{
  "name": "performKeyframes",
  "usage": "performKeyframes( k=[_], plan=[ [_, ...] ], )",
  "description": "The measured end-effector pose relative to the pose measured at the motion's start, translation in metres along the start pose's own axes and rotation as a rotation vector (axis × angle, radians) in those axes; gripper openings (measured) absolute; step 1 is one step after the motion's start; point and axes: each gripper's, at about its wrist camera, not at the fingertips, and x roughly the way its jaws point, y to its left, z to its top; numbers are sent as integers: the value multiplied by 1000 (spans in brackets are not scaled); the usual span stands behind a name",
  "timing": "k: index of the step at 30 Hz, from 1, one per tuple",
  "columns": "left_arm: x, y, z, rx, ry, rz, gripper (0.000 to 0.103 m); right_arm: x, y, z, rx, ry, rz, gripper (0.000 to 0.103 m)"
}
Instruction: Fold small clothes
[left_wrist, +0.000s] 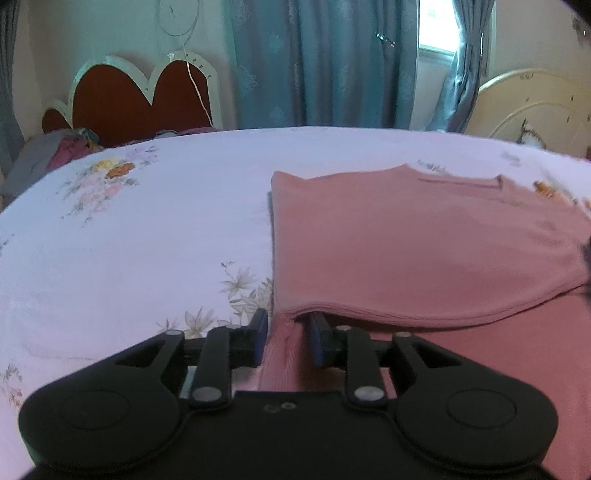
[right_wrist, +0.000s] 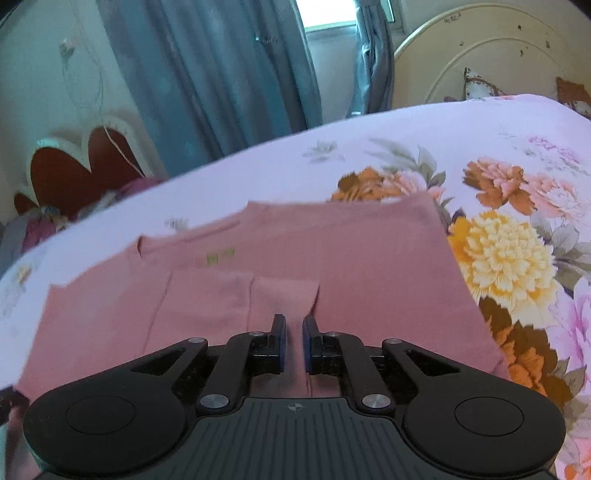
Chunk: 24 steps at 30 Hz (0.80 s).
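Note:
A pink garment (left_wrist: 417, 236) lies on the floral bed sheet (left_wrist: 147, 229), part of it folded over and lifted. My left gripper (left_wrist: 288, 332) is shut on a bunch of the pink cloth at the garment's near left corner, with the folded layer draped above the fingers. In the right wrist view the same pink garment (right_wrist: 332, 258) lies flat with a small green label near its neckline. My right gripper (right_wrist: 294, 332) is shut on a narrow fold of the pink cloth at its near edge.
The sheet (right_wrist: 517, 184) has large printed flowers to the right of the garment. A red heart-shaped headboard (left_wrist: 140, 99) and a heap of clothes (left_wrist: 55, 151) lie beyond the far left edge. Blue curtains (left_wrist: 325, 62) hang behind. A cream headboard (right_wrist: 491, 51) stands at right.

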Motion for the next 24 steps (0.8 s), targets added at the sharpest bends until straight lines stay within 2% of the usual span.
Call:
performKeyframes(
  k=[2, 4, 5, 6, 10, 11, 12, 14, 16, 17, 18, 21, 23, 24],
  plan=[
    [-6, 5, 4, -31, -4, -11, 26, 7, -2, 3, 10, 13, 3, 9],
    [-6, 7, 12, -57, -11, -13, 28, 14, -4, 5, 27, 20, 7, 33],
    [-4, 8, 16, -69, -13, -15, 28, 17, -4, 5, 34, 15, 6, 62],
    [1, 8, 22, -80, -15, -15, 28, 19, -4, 5, 33, 5, 3, 67],
    [27, 3, 44, -85, -21, -2, 28, 35, 2, 8, 10, 25, -10, 66],
    [37, 2, 50, -86, -16, 0, 28, 38, 3, 8, 8, 28, -14, 63],
    [45, 1, 54, -89, -11, 2, 28, 41, 5, 8, 8, 31, -13, 50],
    [62, -1, 63, -100, -9, 14, 27, 45, 9, 9, 3, 41, -10, 35],
    [74, -4, 71, -99, -16, 12, 26, 48, 15, 9, -17, 46, -7, 31],
    [79, -7, 75, -89, -22, 7, 25, 49, 17, 8, -26, 49, -1, 17],
    [84, -10, 77, -74, -24, 2, 25, 49, 20, 8, -35, 52, 17, 8],
    [103, -15, 81, -52, -7, 6, 25, 41, 32, 6, -113, -4, 6, 8],
    [115, -12, 80, -61, 14, 31, 22, 33, 33, 6, -162, -80, -56, 8],
    [118, -10, 78, -68, 6, 38, 22, 38, 28, 5, -164, -69, -92, 8]
  ],
)
